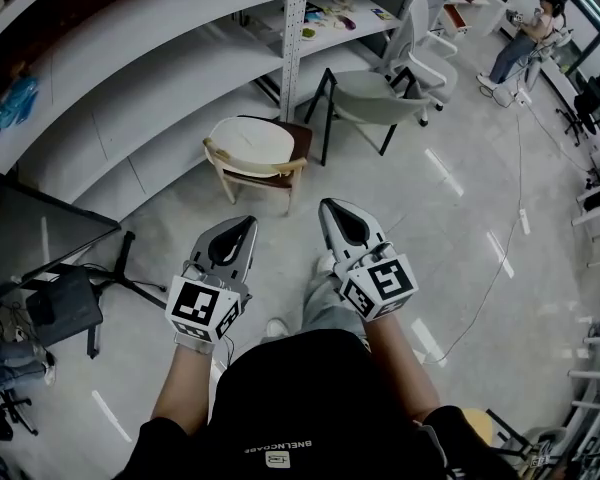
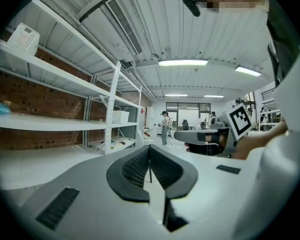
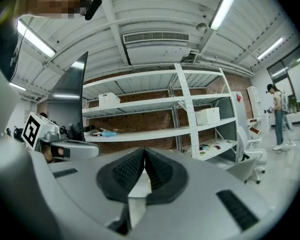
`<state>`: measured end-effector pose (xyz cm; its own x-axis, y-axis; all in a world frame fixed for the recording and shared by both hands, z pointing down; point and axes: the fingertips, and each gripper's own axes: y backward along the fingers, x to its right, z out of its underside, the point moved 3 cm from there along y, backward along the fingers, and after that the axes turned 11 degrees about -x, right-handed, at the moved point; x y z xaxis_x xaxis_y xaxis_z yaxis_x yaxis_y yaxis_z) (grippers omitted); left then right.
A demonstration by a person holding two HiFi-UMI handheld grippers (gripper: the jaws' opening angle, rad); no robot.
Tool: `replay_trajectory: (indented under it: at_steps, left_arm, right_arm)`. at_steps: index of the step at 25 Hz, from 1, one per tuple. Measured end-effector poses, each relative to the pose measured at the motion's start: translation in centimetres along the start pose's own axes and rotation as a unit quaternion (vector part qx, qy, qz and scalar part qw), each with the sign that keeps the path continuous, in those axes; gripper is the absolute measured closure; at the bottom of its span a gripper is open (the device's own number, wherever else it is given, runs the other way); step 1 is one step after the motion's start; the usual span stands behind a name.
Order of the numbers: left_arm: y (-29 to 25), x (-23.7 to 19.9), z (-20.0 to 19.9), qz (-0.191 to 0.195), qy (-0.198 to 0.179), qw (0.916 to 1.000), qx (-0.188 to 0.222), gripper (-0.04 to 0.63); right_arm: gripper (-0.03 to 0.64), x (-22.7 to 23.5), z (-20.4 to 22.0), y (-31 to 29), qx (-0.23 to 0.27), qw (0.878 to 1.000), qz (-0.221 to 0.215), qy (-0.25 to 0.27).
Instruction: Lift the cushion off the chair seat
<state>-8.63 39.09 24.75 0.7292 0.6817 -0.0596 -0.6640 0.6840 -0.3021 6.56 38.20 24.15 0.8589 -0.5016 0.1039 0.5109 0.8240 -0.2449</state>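
Note:
A round cream cushion (image 1: 248, 146) lies on the seat of a small wooden chair (image 1: 283, 172) that stands by the white shelving. Both grippers are held level over the floor, short of the chair and apart from it. My left gripper (image 1: 246, 224) points toward the chair's near side, and its jaws are shut with nothing between them (image 2: 150, 153). Just to the right of the chair's line, my right gripper (image 1: 328, 208) is also shut and empty (image 3: 144, 155). Neither gripper view shows the cushion.
White shelving (image 1: 294, 28) runs behind the chair. A grey-green chair (image 1: 372, 96) and a white office chair (image 1: 420, 38) stand to the right of it. A dark tabletop (image 1: 30, 230) and a black stand (image 1: 68, 306) are at left. A person (image 1: 525, 40) sits far right.

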Motion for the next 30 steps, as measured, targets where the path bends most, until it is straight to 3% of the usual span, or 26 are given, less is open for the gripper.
replay_trajectory:
  at_steps: [13,21,30]
  left_arm:
    - [-8.8,-5.8,-1.4,-0.07,0.02,0.9969,-0.029,0.581]
    - [-15.9,-8.9,-3.3,-0.123,0.04,0.9902,-0.052,0.581]
    - [-22.3,-10.7,-5.5,-0.179,0.029,0.9799,-0.084,0.581]
  right_arm:
    - [0.606,8.1,-2.2,-9.4,-0.005,0.998,-0.057,-0.005]
    - [0.606,16.6,-4.5,-14.5,-0.013,0.996,-0.086,-0.016]
    - [0.606,24.6,-5.3,-18.6,-0.025,0.992,-0.12,-0.035]
